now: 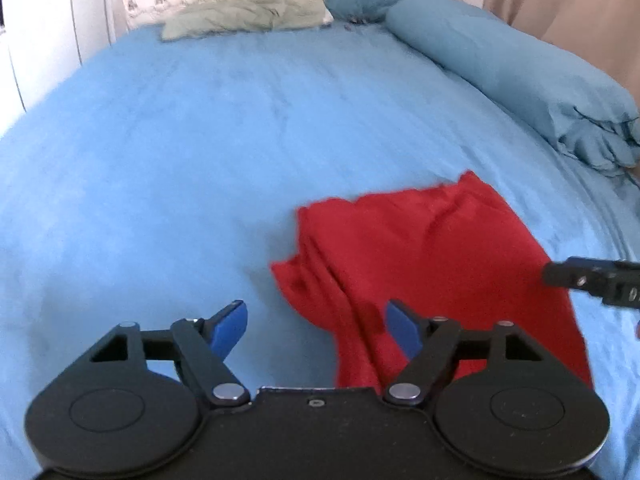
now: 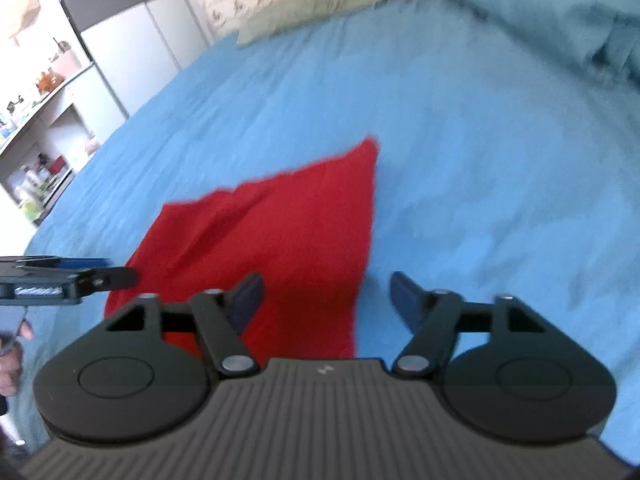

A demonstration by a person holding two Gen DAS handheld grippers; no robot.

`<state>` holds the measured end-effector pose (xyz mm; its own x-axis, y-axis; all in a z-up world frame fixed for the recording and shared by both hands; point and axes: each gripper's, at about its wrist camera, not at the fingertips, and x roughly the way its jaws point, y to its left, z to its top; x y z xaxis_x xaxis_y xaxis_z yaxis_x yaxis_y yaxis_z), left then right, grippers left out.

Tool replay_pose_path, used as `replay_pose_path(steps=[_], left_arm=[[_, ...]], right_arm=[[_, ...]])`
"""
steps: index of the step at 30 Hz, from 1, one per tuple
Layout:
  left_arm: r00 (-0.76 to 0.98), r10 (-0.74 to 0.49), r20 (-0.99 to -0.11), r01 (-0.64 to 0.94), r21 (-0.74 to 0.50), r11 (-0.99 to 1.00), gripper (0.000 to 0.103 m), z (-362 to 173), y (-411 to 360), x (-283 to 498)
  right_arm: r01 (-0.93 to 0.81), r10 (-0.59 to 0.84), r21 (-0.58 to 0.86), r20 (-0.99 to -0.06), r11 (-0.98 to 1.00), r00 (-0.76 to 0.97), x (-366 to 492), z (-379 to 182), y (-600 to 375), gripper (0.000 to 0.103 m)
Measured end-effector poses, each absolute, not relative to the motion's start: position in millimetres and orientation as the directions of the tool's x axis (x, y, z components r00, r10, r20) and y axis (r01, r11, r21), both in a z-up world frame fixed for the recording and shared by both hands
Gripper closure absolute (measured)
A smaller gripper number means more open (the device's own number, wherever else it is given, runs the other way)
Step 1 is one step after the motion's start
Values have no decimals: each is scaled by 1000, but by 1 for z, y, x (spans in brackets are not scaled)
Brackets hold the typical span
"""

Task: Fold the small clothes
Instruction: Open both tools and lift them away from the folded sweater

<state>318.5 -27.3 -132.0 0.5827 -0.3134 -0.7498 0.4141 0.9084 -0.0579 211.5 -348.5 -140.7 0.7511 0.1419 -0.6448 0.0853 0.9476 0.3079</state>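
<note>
Two grippers hang over one small red garment (image 1: pixel 432 264), and neither has hold of it. It lies on the blue bed (image 1: pixel 180 160), toward the near edge, bunched rather than flat: the far side rises into a pointed corner and the left side falls in loose pleats, so it looks more dropped than arranged.

Seen from its own camera, the left gripper (image 1: pixel 316 326) has its blue fingers (image 1: pixel 230 330) spread wide with nothing between them; the pleated edge of the cloth runs into the gap from the right, while bare sheet shows on the left. I would guess it is lined up there to take that loose edge.

On the other side, the right gripper (image 2: pixel 326 302) is just as wide and empty. Its left finger (image 2: pixel 248 298) sits over the red cloth and its right one over bare sheet, straddling the garment's straight right-hand edge. That placement suits pinching the edge, though I cannot tell whether either gripper touches the fabric.

Each gripper shows at the rim of the other's view, so they flank the garment from both sides. Pillows (image 1: pixel 500 64) and a pale folded cloth (image 1: pixel 244 18) lie well apart at the head of the bed. Folding does not appear to be begun.
</note>
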Motion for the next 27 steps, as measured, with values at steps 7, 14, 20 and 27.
replay_pose_path(steps=[7, 14, 20, 27], left_arm=[[552, -257, -793, 403, -17, 915, 20, -169, -39, 327], [546, -251, -799, 363, -44, 931, 26, -157, -30, 332], [649, -254, -717, 351, -14, 936, 24, -85, -22, 292], [741, -235, -629, 312, 13, 950, 0, 4, -9, 209]], right_arm=[[149, 78, 250, -712, 957, 698, 243, -168, -351, 15], [139, 80, 256, -690, 957, 720, 233, -163, -356, 13], [104, 59, 230, -607, 968, 792, 197, -93, -346, 11], [105, -18, 124, -559, 987, 829, 120, 2, -312, 0]])
